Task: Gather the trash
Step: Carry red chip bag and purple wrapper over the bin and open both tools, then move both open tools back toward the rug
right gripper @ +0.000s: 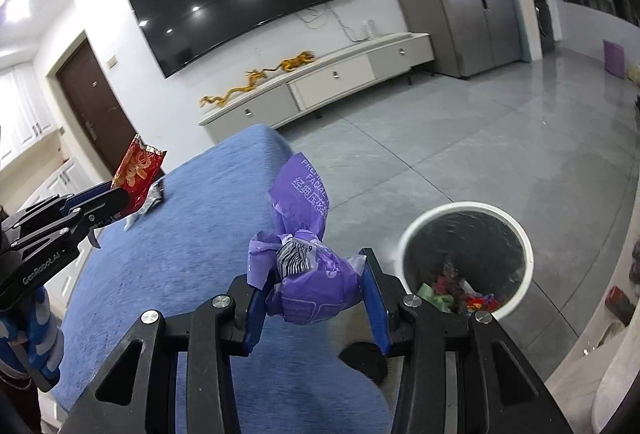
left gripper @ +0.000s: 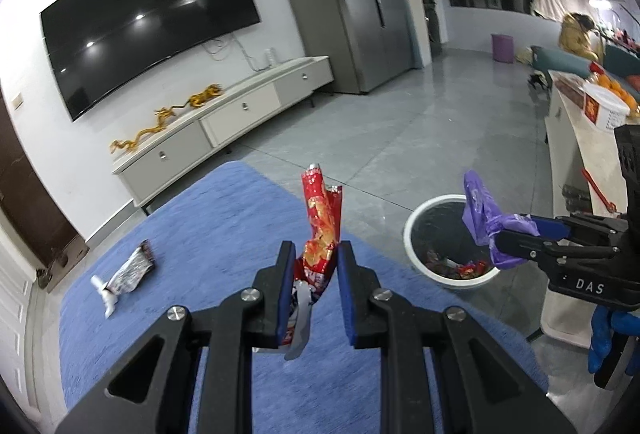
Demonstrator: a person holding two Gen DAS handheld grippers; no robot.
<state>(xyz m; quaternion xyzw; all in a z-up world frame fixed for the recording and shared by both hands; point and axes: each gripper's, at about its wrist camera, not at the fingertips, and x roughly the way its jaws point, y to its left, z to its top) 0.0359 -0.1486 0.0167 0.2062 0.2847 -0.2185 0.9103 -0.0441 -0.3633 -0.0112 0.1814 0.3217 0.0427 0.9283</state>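
My left gripper (left gripper: 314, 254) is shut on a red snack wrapper (left gripper: 320, 222) and holds it above the blue mat (left gripper: 200, 234); it also shows in the right wrist view (right gripper: 138, 174). My right gripper (right gripper: 316, 270) is shut on a crumpled purple tissue wrapper (right gripper: 308, 254), held near the rim of the white trash bin (right gripper: 524, 246). In the left wrist view the purple wrapper (left gripper: 484, 218) hangs over the bin (left gripper: 412, 234), which holds several wrappers. A silver and dark wrapper (left gripper: 128, 270) lies on the mat at the left.
A white TV cabinet (left gripper: 224, 122) with gold dragon figures stands along the far wall under a large TV. A grey tall cabinet (left gripper: 352, 6) stands behind. A pale counter (left gripper: 576, 138) with a box of oranges is at the right, next to the bin.
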